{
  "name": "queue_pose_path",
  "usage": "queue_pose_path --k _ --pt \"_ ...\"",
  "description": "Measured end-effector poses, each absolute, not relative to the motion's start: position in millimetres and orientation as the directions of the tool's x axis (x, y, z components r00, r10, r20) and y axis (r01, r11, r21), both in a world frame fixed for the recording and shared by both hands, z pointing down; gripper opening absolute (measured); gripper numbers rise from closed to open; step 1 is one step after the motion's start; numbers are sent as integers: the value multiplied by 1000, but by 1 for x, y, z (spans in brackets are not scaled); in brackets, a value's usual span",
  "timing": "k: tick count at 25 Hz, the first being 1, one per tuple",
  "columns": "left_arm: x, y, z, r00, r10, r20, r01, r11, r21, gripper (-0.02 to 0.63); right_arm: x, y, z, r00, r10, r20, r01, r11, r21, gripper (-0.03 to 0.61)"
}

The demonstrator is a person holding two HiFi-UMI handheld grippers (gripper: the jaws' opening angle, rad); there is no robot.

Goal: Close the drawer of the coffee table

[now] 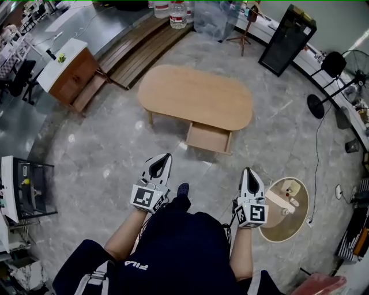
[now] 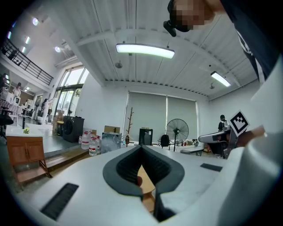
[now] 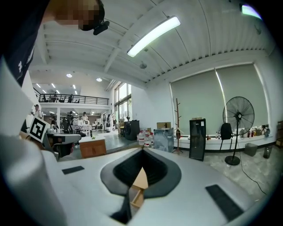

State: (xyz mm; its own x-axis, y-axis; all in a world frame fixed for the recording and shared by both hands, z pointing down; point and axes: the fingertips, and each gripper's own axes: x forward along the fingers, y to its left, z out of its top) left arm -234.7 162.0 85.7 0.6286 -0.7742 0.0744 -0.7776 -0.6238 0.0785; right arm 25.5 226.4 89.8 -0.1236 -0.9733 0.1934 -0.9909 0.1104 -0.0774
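Observation:
An oval wooden coffee table [image 1: 196, 95] stands on the grey stone floor ahead of me. Its drawer [image 1: 209, 138] is pulled out toward me on the near side. My left gripper [image 1: 161, 161] and my right gripper [image 1: 248, 174] are both held level in front of my body, some way short of the table, jaws together and empty. Through the narrow slit of the left gripper [image 2: 142, 170] I glimpse the wooden table [image 2: 145, 178]. Past the tips of the right gripper [image 3: 141, 165], its own view shows the open drawer [image 3: 136, 198].
A small round wooden table [image 1: 283, 208] stands close at my right. A wooden cabinet [image 1: 68, 72] and a low step are at far left, a black wire cart [image 1: 26, 187] at left, water bottles [image 1: 177, 14], a black box [image 1: 287, 39] and a standing fan [image 1: 328, 80] at the back.

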Motion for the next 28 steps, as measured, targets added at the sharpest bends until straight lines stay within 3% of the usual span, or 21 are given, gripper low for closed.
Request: queue_pose_path --k 13,28 --pt "-177 78 79 667 -741 84 -745 -663 75 25 75 150 88 -85 -979 183 -993 68 -95 26" --pt "-118 53 76 596 -799 82 -803 -595 35 25 119 103 94 -222 -961 167 -971 202 -127 26"
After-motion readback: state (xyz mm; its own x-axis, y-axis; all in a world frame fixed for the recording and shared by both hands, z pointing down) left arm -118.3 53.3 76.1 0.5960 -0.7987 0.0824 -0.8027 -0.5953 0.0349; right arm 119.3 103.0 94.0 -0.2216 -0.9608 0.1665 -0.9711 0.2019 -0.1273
